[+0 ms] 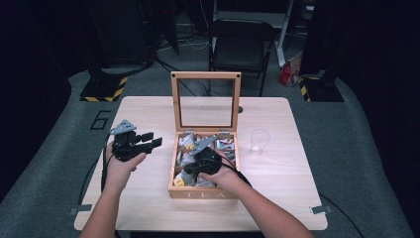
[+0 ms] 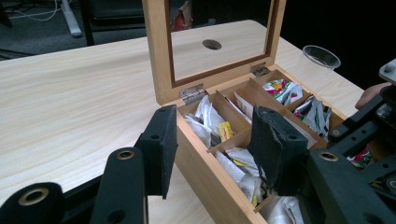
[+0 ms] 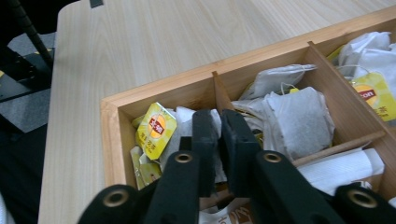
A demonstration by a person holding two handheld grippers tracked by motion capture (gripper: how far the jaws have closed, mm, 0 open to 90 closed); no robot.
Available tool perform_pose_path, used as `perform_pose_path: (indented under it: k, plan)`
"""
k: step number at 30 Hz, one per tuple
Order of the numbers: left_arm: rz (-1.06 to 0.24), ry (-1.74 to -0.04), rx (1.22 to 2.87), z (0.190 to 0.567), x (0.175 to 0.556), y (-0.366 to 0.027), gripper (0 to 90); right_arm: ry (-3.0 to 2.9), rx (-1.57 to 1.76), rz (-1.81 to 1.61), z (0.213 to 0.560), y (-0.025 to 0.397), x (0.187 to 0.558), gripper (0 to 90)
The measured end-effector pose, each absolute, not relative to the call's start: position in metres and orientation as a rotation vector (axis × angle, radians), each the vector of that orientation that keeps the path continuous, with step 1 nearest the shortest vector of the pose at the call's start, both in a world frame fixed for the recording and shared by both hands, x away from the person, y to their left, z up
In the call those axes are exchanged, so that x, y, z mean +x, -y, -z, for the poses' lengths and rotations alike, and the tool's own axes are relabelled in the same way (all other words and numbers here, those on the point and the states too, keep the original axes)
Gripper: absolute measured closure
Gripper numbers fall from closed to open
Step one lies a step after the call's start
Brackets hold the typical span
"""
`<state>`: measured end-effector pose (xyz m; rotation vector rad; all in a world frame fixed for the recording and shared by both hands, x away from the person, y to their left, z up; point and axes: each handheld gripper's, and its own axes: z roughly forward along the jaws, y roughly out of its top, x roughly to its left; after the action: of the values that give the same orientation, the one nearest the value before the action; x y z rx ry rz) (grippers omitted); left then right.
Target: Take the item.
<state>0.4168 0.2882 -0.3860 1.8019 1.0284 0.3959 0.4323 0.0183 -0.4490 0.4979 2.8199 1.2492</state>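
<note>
Inside the tea box [image 1: 202, 192], right gripper [image 3: 219, 122] pinches a teabag [image 3: 187, 135]; left gripper [image 1: 148, 140] spread over bare table [image 1: 148, 203].

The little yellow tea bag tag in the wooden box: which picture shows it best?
The right gripper view: the yellow paper tea bag tag lies large in a corner compartment, just left of the right gripper. The high view shows it as a yellow speck. In the left gripper view I cannot pick out that corner.
</note>
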Motion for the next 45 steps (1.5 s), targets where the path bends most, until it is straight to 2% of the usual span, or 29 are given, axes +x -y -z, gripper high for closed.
perform_pose_path:
  k: [6,45]
  plan:
    - [-0.398,-1.035,1.796,0.386,0.416,-0.289,51.6,-2.824,0.46,-1.256,0.448,-0.019,0.429,89.8]
    - [-0.409,-1.042,1.783,0.385,0.416,-0.292,51.5,-2.653,0.363,-1.341,0.377,0.003,0.425,90.0]
